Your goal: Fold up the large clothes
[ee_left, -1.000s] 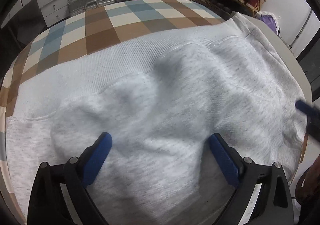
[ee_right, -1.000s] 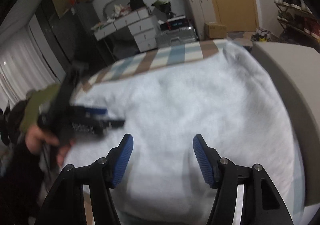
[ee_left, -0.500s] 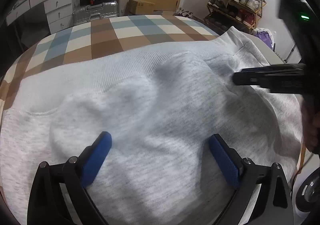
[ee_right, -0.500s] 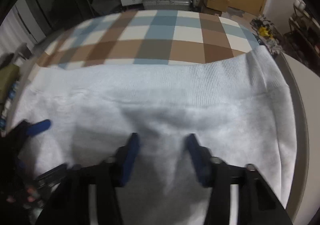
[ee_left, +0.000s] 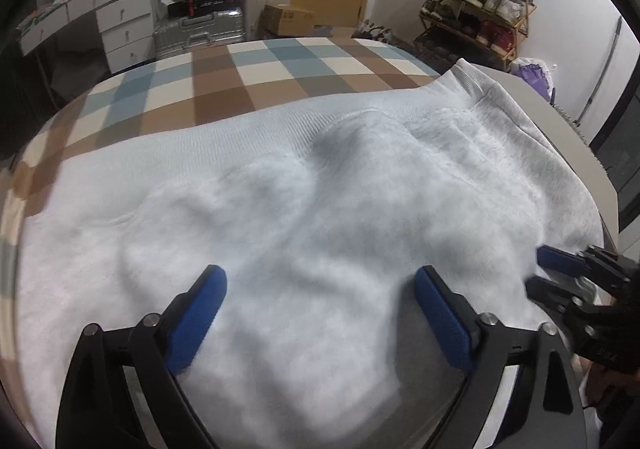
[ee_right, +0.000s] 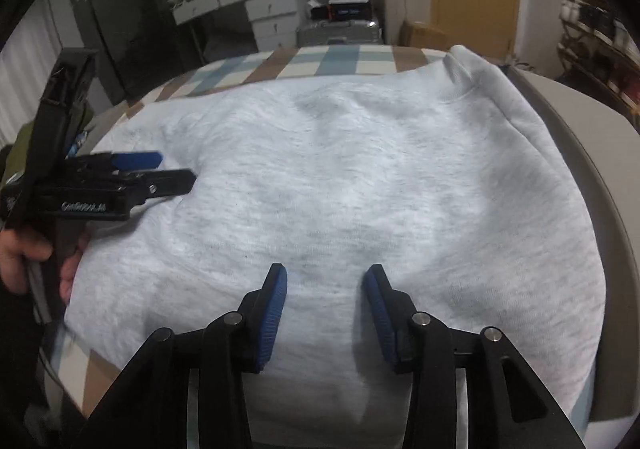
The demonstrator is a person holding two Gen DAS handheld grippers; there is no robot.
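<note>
Fleecy grey sweatshirt [ee_left: 320, 209] lies rumpled beneath the wide left gripper [ee_left: 320, 289] and narrower, empty, just-opening right gripper [ee_right: 326, 289].

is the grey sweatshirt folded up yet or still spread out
Spread out: the grey sweatshirt lies open and rumpled across the checked bedspread, its ribbed hem showing full width.

You see a bed with a checked cover [ee_left: 224, 89] in brown, blue and cream. Directly on it lies a light grey sweatshirt [ee_left: 320, 217], rumpled, its ribbed hem towards the far end.
</note>
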